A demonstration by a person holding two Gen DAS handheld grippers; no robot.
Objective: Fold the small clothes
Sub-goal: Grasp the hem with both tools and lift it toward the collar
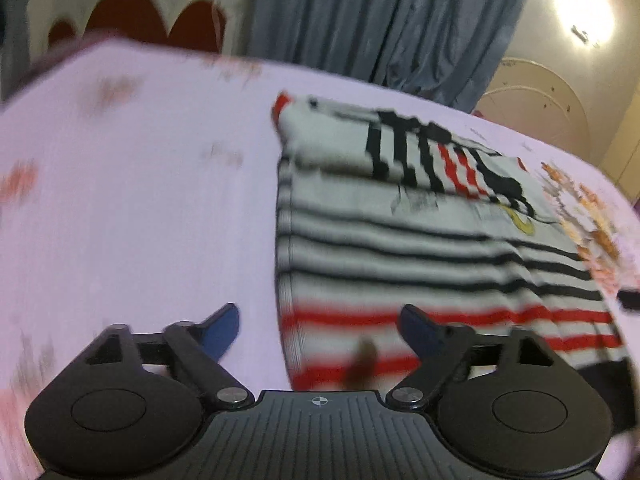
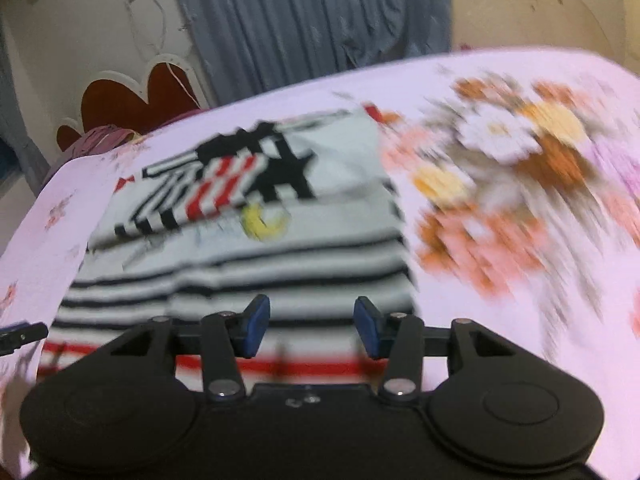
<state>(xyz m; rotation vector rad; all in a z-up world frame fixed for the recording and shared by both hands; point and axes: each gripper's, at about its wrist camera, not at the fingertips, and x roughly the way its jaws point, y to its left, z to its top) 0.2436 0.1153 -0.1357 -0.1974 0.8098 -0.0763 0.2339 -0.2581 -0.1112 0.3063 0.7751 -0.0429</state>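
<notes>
A small white shirt [image 1: 420, 240] with black and red stripes and a cartoon print lies flat on the pink bedsheet [image 1: 140, 200], its sleeves folded in over the chest. My left gripper [image 1: 318, 330] is open and empty, hovering over the shirt's near left hem corner. In the right wrist view the same shirt [image 2: 240, 264] fills the middle. My right gripper [image 2: 312, 326] is open and empty above the red-striped hem near its right side. The left gripper's tip [image 2: 20, 334] shows at the left edge. Both views are motion-blurred.
The sheet has a large orange and pink flower print [image 2: 500, 184] right of the shirt. A blue-grey curtain [image 1: 380, 20] hangs behind the bed, and a red scalloped headboard [image 2: 132, 100] stands at the back left. A purple bundle [image 2: 100, 138] lies near the headboard.
</notes>
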